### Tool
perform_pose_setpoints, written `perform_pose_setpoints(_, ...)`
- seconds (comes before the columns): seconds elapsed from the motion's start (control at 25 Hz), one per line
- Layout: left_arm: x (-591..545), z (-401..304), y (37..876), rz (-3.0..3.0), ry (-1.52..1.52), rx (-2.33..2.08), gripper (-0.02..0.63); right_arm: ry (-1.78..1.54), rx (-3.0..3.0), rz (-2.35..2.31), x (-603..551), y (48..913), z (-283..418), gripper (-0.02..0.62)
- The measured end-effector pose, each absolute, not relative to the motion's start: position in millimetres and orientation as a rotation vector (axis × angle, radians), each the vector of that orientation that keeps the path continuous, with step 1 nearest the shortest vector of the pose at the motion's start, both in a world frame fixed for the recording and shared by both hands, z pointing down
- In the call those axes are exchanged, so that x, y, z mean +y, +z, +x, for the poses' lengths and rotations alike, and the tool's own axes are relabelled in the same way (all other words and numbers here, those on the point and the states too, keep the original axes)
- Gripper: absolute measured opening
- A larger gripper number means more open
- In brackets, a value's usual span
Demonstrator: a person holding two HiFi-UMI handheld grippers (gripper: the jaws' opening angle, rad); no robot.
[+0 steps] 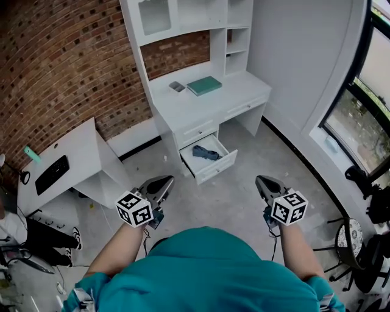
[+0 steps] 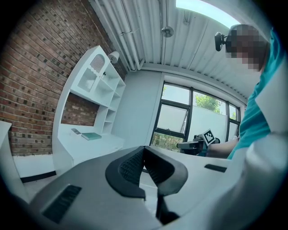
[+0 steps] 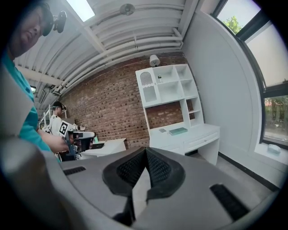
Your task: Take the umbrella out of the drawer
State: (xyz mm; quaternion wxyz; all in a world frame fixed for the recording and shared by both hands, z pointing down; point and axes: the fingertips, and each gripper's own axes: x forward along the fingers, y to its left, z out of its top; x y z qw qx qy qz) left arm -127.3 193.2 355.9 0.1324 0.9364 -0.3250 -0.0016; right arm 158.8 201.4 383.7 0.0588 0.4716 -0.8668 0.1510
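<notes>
The white desk's lower drawer (image 1: 217,167) stands pulled open, and a dark blue folded umbrella (image 1: 205,152) lies inside it. My left gripper (image 1: 165,181) is held over the floor to the drawer's lower left, well short of it, jaws shut and empty. To the drawer's lower right my right gripper (image 1: 261,180) is also short of it, shut with nothing in it. In the left gripper view the black pads (image 2: 131,166) meet at the tip and the desk (image 2: 90,146) is far off. The right gripper view shows its pads (image 3: 158,170) closed, with the desk (image 3: 189,137) ahead.
A teal book (image 1: 204,85) and a small grey item (image 1: 177,86) lie on the desk (image 1: 183,109) under a white hutch (image 1: 183,18). A low white table (image 1: 73,152) carries a black device (image 1: 52,173) at left. A chair (image 1: 353,241) and windows (image 1: 359,122) are at right.
</notes>
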Motion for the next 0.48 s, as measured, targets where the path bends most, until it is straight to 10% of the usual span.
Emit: perform_pose_setpoints(0.48,104.0,-178.5,384.7,2.718,-0.015,-0.896,0.014,0.497,-2.554,1.474,118.2,409.9,117.2,0.021)
